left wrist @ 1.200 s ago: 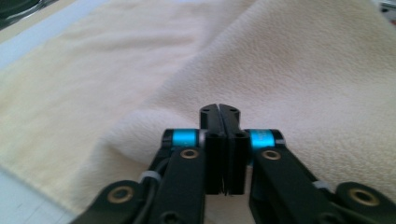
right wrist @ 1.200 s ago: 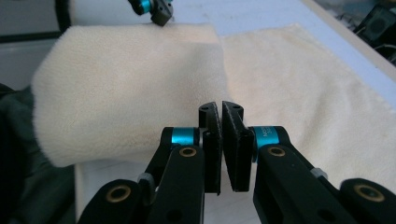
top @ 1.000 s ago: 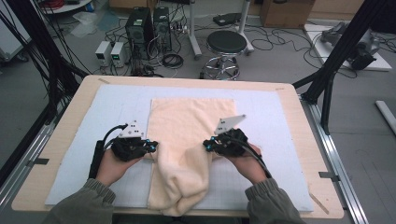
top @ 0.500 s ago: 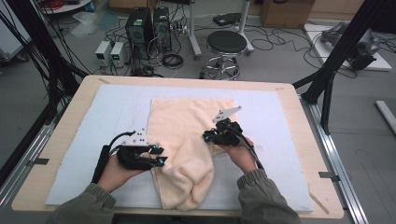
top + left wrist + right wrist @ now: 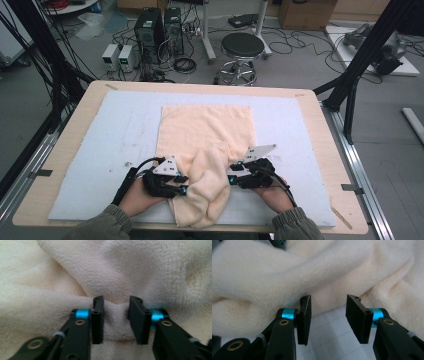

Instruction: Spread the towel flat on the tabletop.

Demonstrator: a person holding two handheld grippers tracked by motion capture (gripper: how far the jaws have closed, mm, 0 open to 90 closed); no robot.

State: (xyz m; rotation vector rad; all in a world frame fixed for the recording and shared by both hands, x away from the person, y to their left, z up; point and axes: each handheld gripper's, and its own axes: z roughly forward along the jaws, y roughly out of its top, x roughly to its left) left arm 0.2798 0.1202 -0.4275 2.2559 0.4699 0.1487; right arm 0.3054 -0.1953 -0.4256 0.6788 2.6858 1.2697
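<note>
I am working one peach towel (image 5: 205,130) on the tabletop (image 5: 310,107), and I am finding no brand, label or readable writing on the cloth, the mat or either tool. The towel is lying on a single pale blue-grey mat (image 5: 120,130): its far half is spread flat, its near half is bunched into a thick roll that is running toward my edge of the tabletop and slightly overhanging the mat.

I am holding two tools, one per hand. My left tool (image 5: 184,189) is sitting at the left flank of the bunched part; in the left gripper view (image 5: 116,320) its jaws have just been closing, and a ridge of terry is lying between the pads, which are touching the pile on both sides, so I am counting it as grasping the towel. My right tool (image 5: 231,176) is at the right flank; in the right gripper view (image 5: 328,320) its jaws have just been opening and are standing released, bare mat showing between them, the towel's edge lying just beyond the tips.

Beyond the tabletop one round stool (image 5: 242,47) is standing on the floor.
</note>
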